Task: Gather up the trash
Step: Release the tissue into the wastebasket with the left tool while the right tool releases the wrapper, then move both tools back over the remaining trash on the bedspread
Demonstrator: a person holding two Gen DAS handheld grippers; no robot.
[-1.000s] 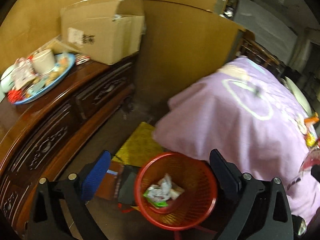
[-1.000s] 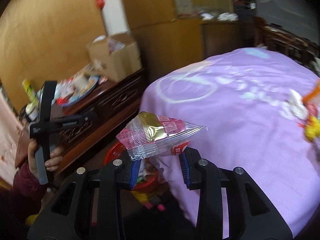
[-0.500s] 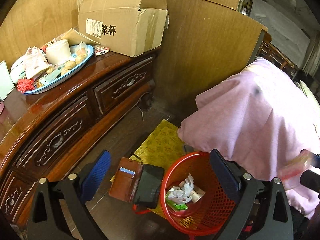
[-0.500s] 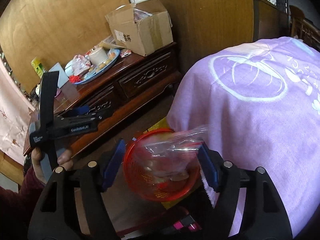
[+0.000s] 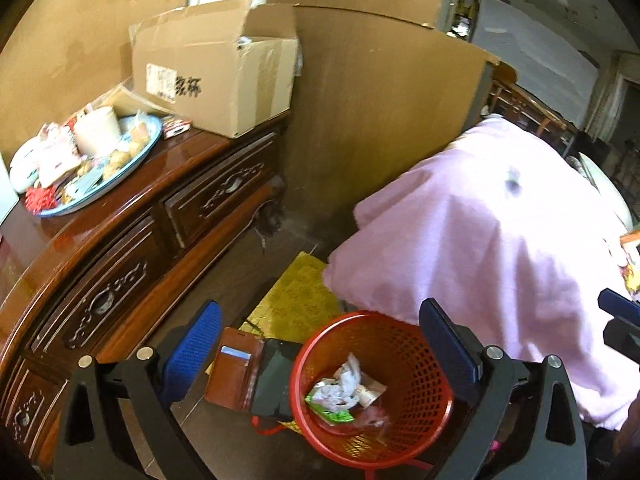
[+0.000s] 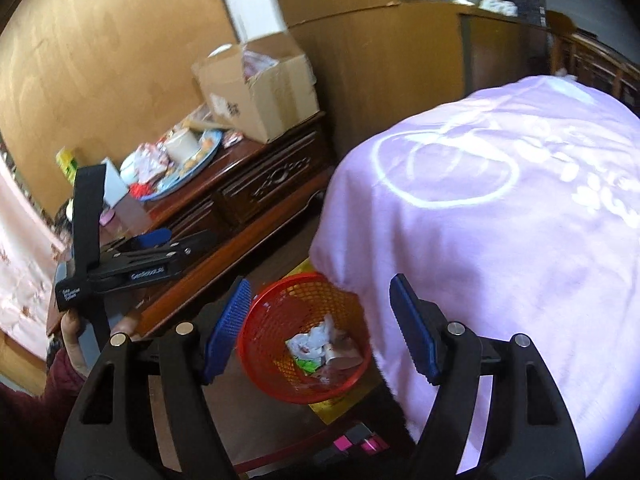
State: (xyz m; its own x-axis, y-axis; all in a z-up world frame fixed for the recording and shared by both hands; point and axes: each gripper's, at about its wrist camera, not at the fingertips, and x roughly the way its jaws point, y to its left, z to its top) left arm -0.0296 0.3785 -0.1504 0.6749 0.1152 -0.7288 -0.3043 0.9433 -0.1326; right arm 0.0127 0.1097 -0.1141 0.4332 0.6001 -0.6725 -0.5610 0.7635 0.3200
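- Right gripper (image 6: 322, 328) now gapes empty; its jaws have just been opening, and the clear snack wrapper it pinched is gone.
- That wrapper (image 5: 370, 420) lies in the red basket (image 5: 416, 344) on the floor, beside the pink-covered table's (image 5: 500, 248) edge.
- Left gripper (image 5: 320, 344) hangs spread wide, empty.

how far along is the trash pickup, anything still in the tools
Done: crumpled wrappers already lie in the red basket on the floor. In hand: nothing; the right tool stands open and empty over the basket, and the left tool is open and empty too. Left: colourful packets remain on the purple cover at the far right edge.
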